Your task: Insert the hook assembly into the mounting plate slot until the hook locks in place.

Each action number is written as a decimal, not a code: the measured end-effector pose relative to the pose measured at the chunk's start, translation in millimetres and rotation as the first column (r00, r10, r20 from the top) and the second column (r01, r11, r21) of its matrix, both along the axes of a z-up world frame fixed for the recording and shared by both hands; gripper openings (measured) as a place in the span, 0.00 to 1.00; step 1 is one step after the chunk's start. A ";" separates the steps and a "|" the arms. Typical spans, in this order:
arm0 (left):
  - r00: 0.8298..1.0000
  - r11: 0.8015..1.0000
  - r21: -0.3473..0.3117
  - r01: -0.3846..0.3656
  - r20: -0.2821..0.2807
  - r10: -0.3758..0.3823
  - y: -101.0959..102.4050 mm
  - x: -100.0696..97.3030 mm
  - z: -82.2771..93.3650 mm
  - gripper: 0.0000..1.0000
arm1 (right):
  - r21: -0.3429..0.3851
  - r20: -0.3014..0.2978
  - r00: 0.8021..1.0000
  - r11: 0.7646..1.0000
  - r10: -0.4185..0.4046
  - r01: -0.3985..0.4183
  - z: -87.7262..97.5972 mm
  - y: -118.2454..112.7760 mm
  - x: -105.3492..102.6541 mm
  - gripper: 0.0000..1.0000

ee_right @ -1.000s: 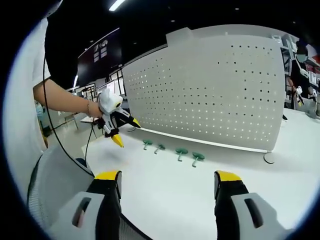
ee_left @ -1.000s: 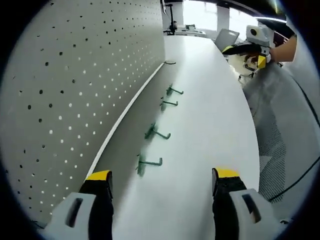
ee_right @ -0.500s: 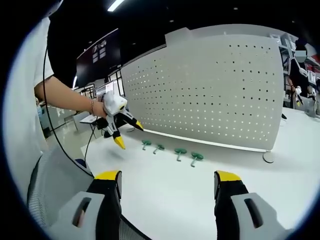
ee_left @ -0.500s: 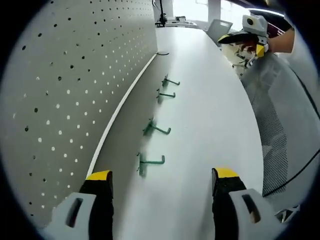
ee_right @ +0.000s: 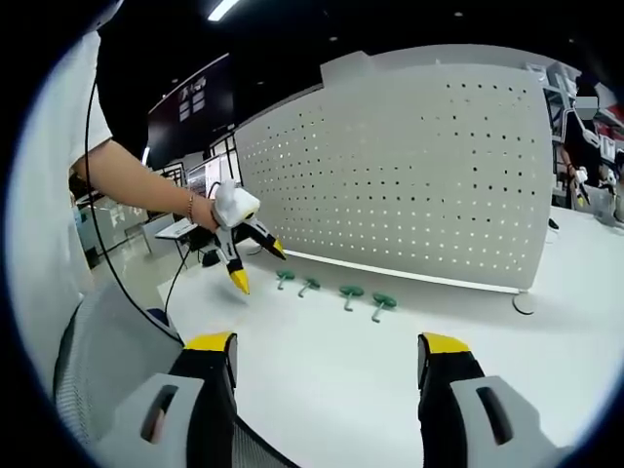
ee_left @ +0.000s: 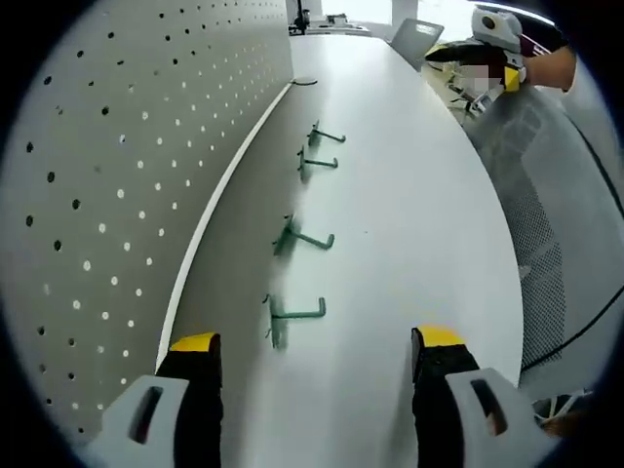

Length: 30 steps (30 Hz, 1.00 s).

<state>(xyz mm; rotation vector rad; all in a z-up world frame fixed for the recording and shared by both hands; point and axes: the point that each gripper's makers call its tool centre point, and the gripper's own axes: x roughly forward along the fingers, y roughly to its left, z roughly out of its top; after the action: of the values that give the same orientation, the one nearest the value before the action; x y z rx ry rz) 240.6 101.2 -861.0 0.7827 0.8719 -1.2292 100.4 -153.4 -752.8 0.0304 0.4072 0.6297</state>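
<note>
Table: a long white table (ee_left: 409,195) runs away from the left gripper. Its top is smooth and plain.
Board: a big white board full of small round holes (ee_right: 419,175) stands up along one side of the table. In the left gripper view the same board (ee_left: 107,166) is on the left.
Hooks: four small green hooks lie in a row on the table, near the foot of the board. The nearest hook (ee_left: 290,314) lies just ahead of the left gripper. The next hook (ee_left: 300,237) is a bit further on, and two more come after it. In the right gripper view the four hooks (ee_right: 341,294) sit side by side. None is in the board.
Left gripper: the left gripper (ee_left: 310,356) has its jaws wide apart and holds nothing. In the right gripper view it (ee_right: 255,265) hangs over the table near the hooks, held by a hand.
Right gripper: the right gripper (ee_right: 318,359) has its jaws wide apart and is empty too.
Room: dark ceiling with a bright strip light (ee_right: 222,9). Windows and desks show far off.
Chair: a grey mesh chair (ee_left: 546,224) is beside the table.
Writing: a dark sign (ee_right: 192,107) on the far wall has white words, too small to read.
</note>
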 end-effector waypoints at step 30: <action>0.996 0.997 0.061 0.044 -0.078 -0.039 4.8 1.2 -22.8 0.78 | -0.009 -0.044 0.999 1.000 0.003 -0.004 -8.1 0.3 -2.9 0.73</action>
<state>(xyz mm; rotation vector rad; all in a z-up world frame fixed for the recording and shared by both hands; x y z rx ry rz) 241.8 106.1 -883.8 0.8111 0.9649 -1.2812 97.5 -153.1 -760.9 0.0348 0.4523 0.6313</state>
